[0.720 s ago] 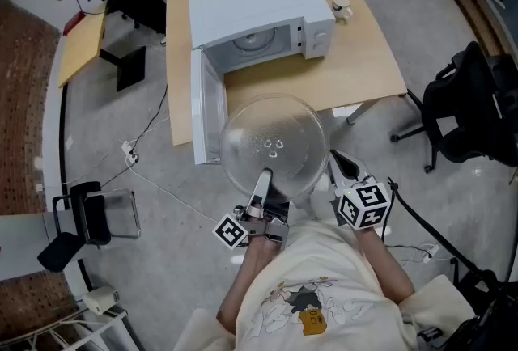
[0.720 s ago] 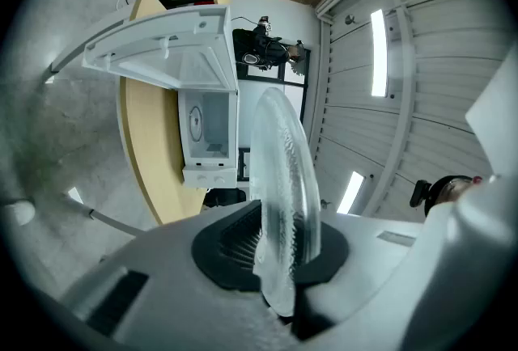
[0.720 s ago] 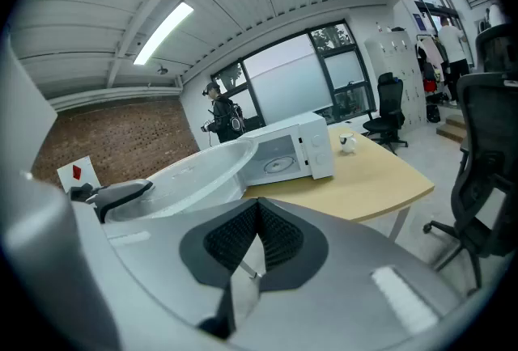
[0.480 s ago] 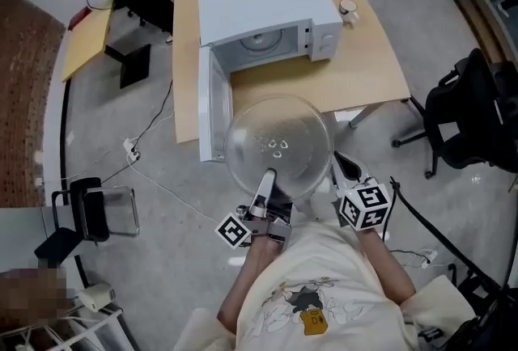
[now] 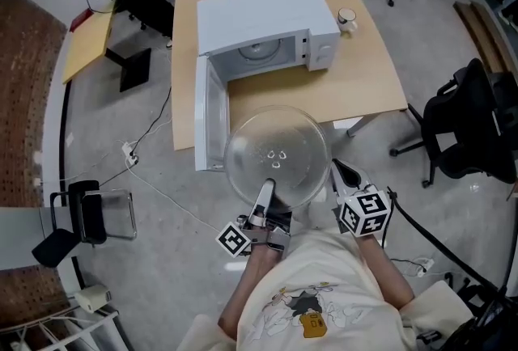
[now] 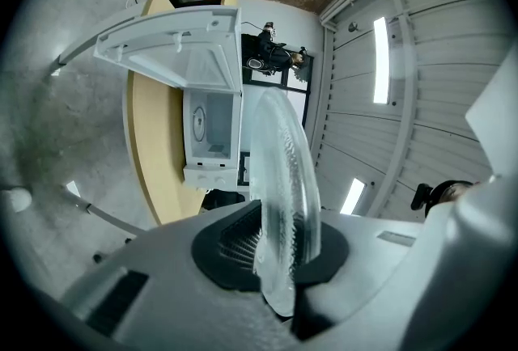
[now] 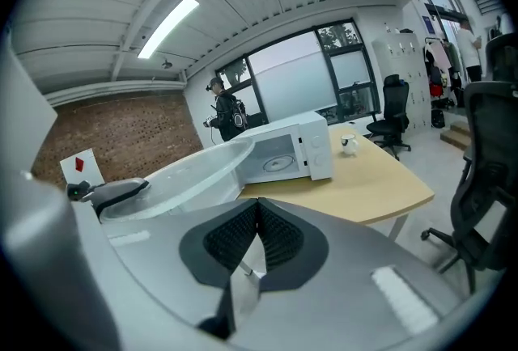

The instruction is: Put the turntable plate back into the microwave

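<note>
Grey concrete floor [image 5: 121, 260] with loose cables [image 5: 154, 179] surrounds a light wooden table [image 5: 364, 74], on which a white microwave [image 5: 259, 6] stands with its door [image 5: 209, 119] swung wide open towards the person. A small ring [image 5: 257, 48] lies on the floor of the open cavity. A white mug [image 5: 347, 18] sits on the table just right of the microwave, and black office chairs [image 5: 469, 123] stand near the table's right side.

Outside the microwave, the clear glass plate [image 5: 278, 155] is held in the air, roughly level. In the head view it overlaps the table's near edge and sits just beside the free end of the door.

The left gripper [image 5: 265, 194] is clamped on the plate's near rim. Its own view shows the glass edge pressed between the two black ribbed pads [image 6: 235, 240], with the plate running away from the jaws towards the microwave.

The right gripper [image 5: 344, 174] sits just beside the plate's right edge and does not grip it. Its jaws are closed together with nothing between them, and its view looks past the plate to the microwave's front and the mug beyond
</note>
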A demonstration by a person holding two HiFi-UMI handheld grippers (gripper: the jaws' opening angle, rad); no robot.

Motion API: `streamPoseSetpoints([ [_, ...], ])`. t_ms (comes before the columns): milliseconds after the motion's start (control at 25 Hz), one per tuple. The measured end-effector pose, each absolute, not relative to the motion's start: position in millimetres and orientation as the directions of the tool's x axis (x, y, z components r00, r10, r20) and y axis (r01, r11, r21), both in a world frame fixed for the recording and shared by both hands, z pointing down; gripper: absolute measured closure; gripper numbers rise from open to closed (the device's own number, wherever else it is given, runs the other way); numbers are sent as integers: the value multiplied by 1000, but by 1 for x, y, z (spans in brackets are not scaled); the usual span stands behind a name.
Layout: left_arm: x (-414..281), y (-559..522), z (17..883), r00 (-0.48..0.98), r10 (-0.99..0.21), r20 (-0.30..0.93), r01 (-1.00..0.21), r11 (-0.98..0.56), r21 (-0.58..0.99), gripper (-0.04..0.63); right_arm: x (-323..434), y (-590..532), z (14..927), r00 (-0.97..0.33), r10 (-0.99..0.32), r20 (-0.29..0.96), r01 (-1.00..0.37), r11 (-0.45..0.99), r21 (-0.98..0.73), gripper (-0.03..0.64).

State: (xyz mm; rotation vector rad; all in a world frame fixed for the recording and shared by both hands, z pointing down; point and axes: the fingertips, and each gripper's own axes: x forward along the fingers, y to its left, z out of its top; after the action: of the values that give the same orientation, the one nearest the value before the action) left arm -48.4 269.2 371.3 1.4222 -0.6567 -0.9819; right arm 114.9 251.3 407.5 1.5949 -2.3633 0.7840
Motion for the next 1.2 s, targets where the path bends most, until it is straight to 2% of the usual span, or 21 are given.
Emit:
streamPoseSetpoints([
  [240, -32, 249, 369, 445, -879, -171, 155, -112, 982, 563, 145, 226, 407, -423, -808, 410, -890, 287, -353, 609],
  [440, -15, 231, 362, 403, -891, -210, 159, -158, 975, 563, 166, 200, 429, -440, -759, 479, -888, 289, -357, 610],
  [800, -12, 189, 361, 452, -871, -192, 120, -154, 981, 563, 152, 165, 445, -471, -735, 487, -869, 291, -401, 609],
  [1200, -24, 119, 349, 560, -813, -158, 120, -109, 987, 563, 150, 79, 428, -346, -808, 477, -909, 162, -384, 611],
])
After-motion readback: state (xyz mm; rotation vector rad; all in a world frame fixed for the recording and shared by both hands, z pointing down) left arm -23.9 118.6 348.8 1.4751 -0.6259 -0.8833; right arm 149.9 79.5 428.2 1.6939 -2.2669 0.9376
